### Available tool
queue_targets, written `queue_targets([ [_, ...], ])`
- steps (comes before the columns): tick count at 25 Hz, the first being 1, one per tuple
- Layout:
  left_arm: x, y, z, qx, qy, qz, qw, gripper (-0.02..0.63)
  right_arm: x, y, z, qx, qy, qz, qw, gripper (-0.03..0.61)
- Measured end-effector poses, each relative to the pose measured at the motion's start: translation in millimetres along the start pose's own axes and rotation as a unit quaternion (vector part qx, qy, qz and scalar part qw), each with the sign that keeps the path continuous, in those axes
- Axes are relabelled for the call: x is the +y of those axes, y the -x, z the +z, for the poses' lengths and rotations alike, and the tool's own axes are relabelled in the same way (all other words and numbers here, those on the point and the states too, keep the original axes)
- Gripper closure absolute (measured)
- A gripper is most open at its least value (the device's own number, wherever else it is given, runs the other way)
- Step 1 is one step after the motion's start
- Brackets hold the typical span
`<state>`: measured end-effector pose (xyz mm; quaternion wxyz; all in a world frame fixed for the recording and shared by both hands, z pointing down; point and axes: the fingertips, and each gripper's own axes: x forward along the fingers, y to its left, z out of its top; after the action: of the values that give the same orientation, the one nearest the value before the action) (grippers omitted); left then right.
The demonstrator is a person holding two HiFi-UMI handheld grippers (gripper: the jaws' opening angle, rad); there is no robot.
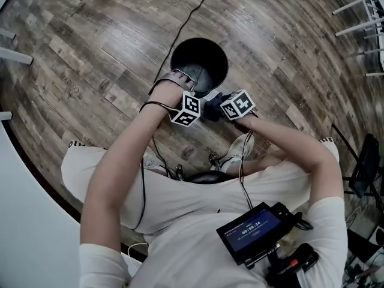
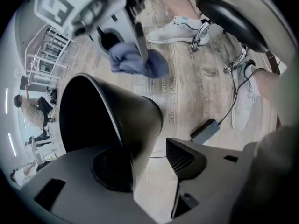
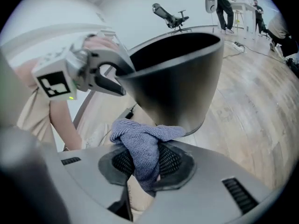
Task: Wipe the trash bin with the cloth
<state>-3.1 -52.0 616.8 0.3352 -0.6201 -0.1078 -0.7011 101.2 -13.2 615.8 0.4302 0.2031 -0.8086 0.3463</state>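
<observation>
The black trash bin [image 1: 199, 65] stands on the wood floor in front of me. My left gripper [image 1: 187, 81] straddles its near rim, and the bin wall [image 2: 133, 120] runs between the open jaws. One pad [image 2: 110, 167] sits inside the bin; the other pad [image 2: 184, 157] is outside, with a gap to the wall. My right gripper [image 3: 142, 164] is shut on a bunched blue-grey cloth [image 3: 145, 146], held against the bin's outer wall [image 3: 177, 83] just right of the left gripper [image 3: 96, 73]. The cloth [image 2: 138, 62] also shows in the left gripper view.
A black cable [image 1: 191, 18] runs across the floor past the bin. My white shoes [image 2: 175, 29] and a black stool seat [image 2: 231, 17] are close behind the bin. White furniture legs [image 1: 360, 17] stand at the far right. A screen device [image 1: 255, 230] hangs at my chest.
</observation>
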Motion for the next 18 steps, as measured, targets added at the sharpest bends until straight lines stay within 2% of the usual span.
queue_targets([
  [2,-1,-5,-7,0.017,-0.021,0.016,0.9995,0.398,14,18,10,-0.026,0.001,0.008,1.000,0.483],
  [4,0,-7,-6,0.029,-0.038,0.030,0.9984,0.519,28,34,30,-0.053,0.006,0.010,0.999,0.483],
  [6,1,-5,0,0.027,-0.041,0.025,0.9985,0.526,35,45,48,-0.069,0.008,0.009,0.998,0.483],
  [9,2,-2,5,0.019,-0.037,0.019,0.9990,0.531,29,43,59,-0.060,-0.007,0.010,0.998,0.483],
  [12,5,-4,4,0.017,-0.039,0.017,0.9989,0.531,16,25,54,-0.054,-0.020,0.006,0.998,0.483],
  [15,6,-6,7,0.013,-0.042,0.015,0.9989,0.531,-2,-4,40,-0.045,-0.021,-0.017,0.999,0.483],
  [18,9,-6,10,0.009,-0.031,0.014,0.9994,0.531,-23,-34,27,-0.032,-0.028,-0.033,0.999,0.483],
])
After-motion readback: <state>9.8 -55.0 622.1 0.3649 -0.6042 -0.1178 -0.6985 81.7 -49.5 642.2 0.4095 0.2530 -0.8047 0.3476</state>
